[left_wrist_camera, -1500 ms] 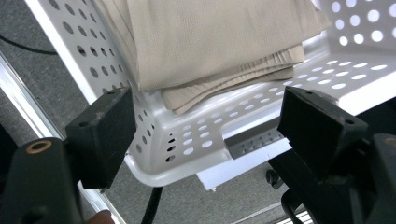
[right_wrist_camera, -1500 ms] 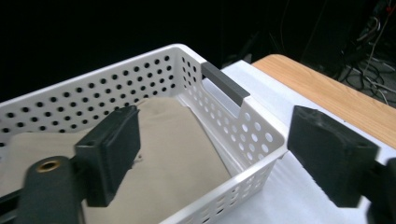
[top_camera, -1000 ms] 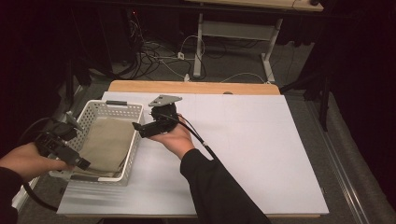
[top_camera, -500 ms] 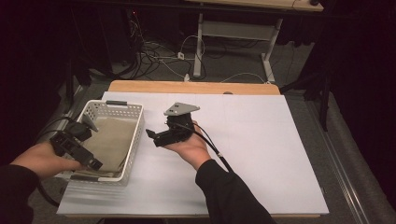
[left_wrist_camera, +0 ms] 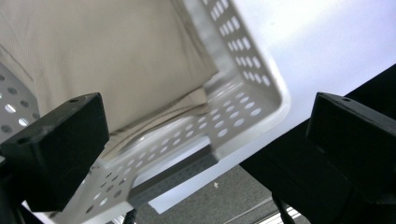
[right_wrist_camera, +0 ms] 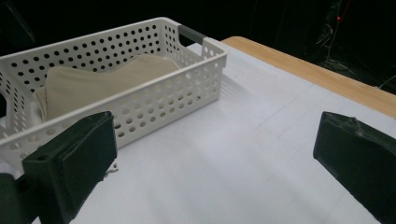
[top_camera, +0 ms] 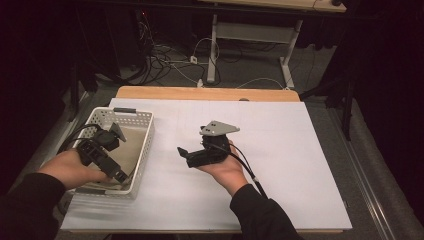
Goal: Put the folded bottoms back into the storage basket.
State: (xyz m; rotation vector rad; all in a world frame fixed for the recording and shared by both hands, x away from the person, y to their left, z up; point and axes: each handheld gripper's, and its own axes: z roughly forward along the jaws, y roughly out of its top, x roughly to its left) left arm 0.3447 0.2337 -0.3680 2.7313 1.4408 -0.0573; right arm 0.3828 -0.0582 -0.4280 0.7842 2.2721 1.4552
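The right gripper [top_camera: 183, 154] (jaws wide apart) has drawn back from the basket [top_camera: 141, 145].

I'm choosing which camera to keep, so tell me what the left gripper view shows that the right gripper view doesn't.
Left gripper view: looks down into the basket from above, onto the folded beige cloth lying in it, its layered edges by a corner, and floor past the table's edge.

Right gripper view: the basket's whole long perforated side, its grey handle, the white table sheet and the wooden table edge.

Both: the white basket, the cloth inside, and each view's own claw open, holding nothing.
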